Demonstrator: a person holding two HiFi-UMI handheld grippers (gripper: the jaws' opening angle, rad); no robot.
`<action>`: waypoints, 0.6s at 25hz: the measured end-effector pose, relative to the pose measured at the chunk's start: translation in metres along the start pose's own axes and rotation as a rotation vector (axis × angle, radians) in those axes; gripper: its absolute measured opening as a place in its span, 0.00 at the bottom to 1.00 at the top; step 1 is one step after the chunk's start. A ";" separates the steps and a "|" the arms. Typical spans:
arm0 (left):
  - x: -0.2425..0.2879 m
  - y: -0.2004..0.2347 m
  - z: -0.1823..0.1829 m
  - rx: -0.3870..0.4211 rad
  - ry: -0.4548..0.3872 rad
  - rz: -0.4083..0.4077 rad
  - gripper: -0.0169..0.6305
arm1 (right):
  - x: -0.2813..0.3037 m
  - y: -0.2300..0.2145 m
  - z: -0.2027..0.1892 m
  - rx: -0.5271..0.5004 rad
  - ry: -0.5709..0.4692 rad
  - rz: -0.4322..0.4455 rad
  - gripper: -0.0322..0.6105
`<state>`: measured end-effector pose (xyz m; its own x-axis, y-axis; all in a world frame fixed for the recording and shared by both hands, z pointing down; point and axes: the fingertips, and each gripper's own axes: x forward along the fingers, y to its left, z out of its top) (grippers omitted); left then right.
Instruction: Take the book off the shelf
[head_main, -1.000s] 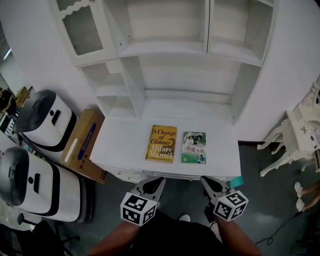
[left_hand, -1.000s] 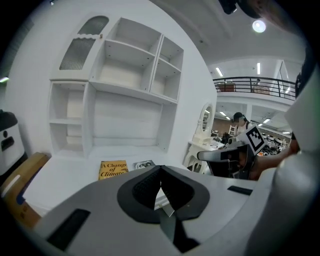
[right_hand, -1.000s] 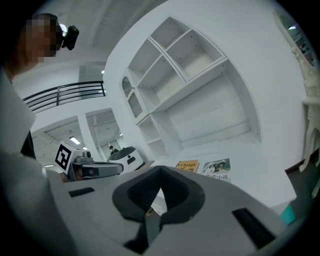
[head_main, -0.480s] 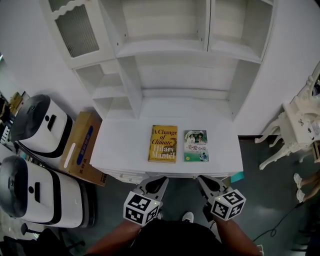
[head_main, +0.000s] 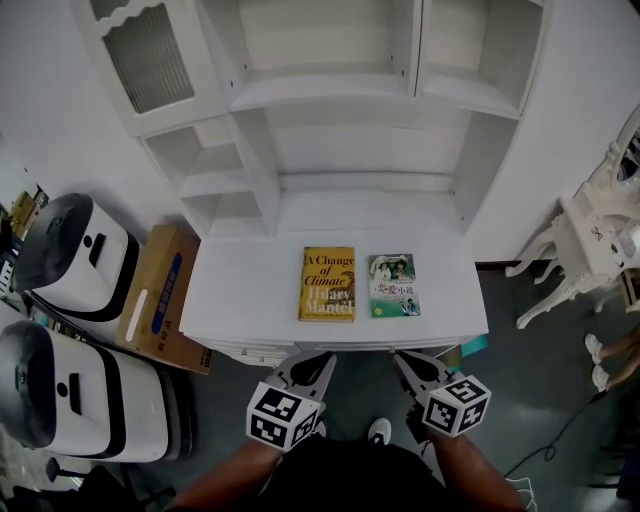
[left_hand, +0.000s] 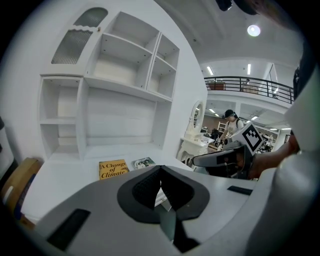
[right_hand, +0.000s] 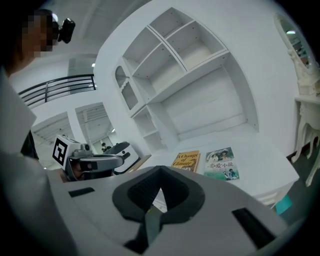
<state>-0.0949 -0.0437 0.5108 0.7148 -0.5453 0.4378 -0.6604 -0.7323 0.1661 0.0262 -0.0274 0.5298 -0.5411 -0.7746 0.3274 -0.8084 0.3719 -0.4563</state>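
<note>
Currently my left gripper (head_main: 312, 362) and right gripper (head_main: 412, 362) have jaws clenched, empty; the yellow book (head_main: 327, 284) and green book (head_main: 394, 286) lie flat on the worktop (head_main: 250, 290); unopened jaws risk shoving either book backward.

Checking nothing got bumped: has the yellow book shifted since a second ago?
No. The yellow book lies beside the green book, unchanged against the edge of the desk.
</note>
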 end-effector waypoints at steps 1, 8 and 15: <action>-0.001 0.001 0.000 0.002 -0.001 0.000 0.04 | 0.001 0.000 0.000 0.018 -0.002 0.004 0.09; -0.005 0.001 0.002 0.004 -0.008 -0.001 0.04 | 0.000 0.005 0.001 0.015 -0.006 0.001 0.09; -0.008 0.000 -0.001 0.006 -0.006 -0.002 0.04 | 0.001 0.005 -0.002 -0.002 0.000 -0.015 0.09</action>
<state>-0.1005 -0.0393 0.5079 0.7176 -0.5462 0.4320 -0.6576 -0.7357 0.1622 0.0210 -0.0255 0.5291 -0.5285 -0.7804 0.3341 -0.8171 0.3608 -0.4496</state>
